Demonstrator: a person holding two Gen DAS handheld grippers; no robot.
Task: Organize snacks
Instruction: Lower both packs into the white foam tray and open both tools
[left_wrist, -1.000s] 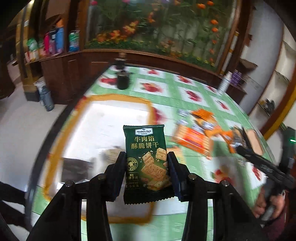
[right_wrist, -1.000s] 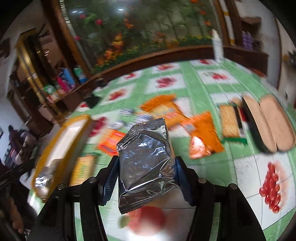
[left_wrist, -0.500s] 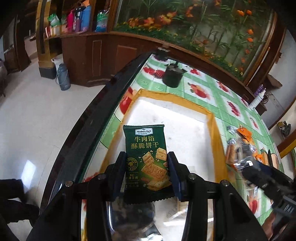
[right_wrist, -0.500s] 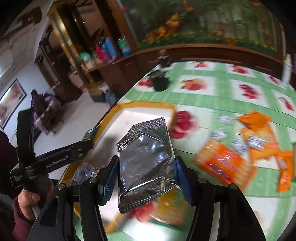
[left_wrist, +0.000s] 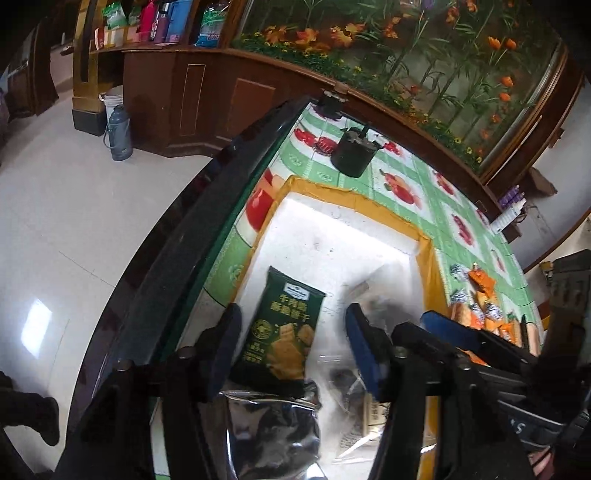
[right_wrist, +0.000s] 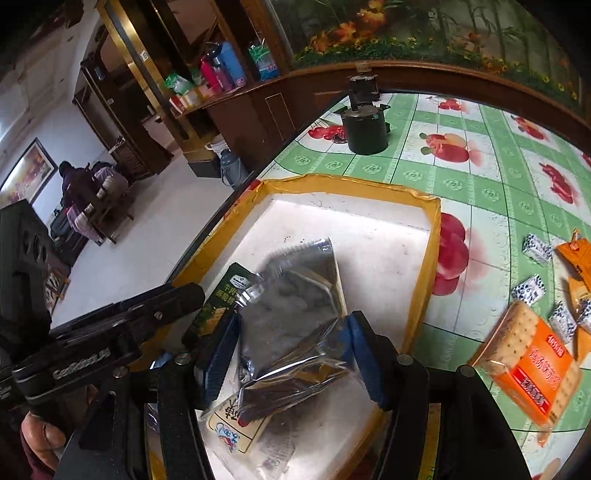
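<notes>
A white tray with a yellow rim (left_wrist: 354, 201) (right_wrist: 432, 236) lies on the table. My left gripper (left_wrist: 290, 338) is open above it, and the green cracker packet (left_wrist: 282, 334) lies loose in the tray between its spread fingers. My right gripper (right_wrist: 291, 350) is open too, and the silver foil packet (right_wrist: 295, 295) lies in the tray between its fingers, partly over the green packet (right_wrist: 221, 295). Another silver packet (left_wrist: 269, 432) and clear wrappers (right_wrist: 236, 428) lie at the tray's near end.
An orange cracker pack (right_wrist: 528, 365), small black-and-white candies (right_wrist: 532, 290) and orange packets (right_wrist: 578, 254) lie on the green fruit-print tablecloth to the right of the tray. A dark pot (right_wrist: 364, 127) stands beyond the tray. The table edge (left_wrist: 207, 221) runs along the tray's left side.
Both grippers came down over the tray and opened. The green packet and the silver packet left the fingers and now lie in the tray.
</notes>
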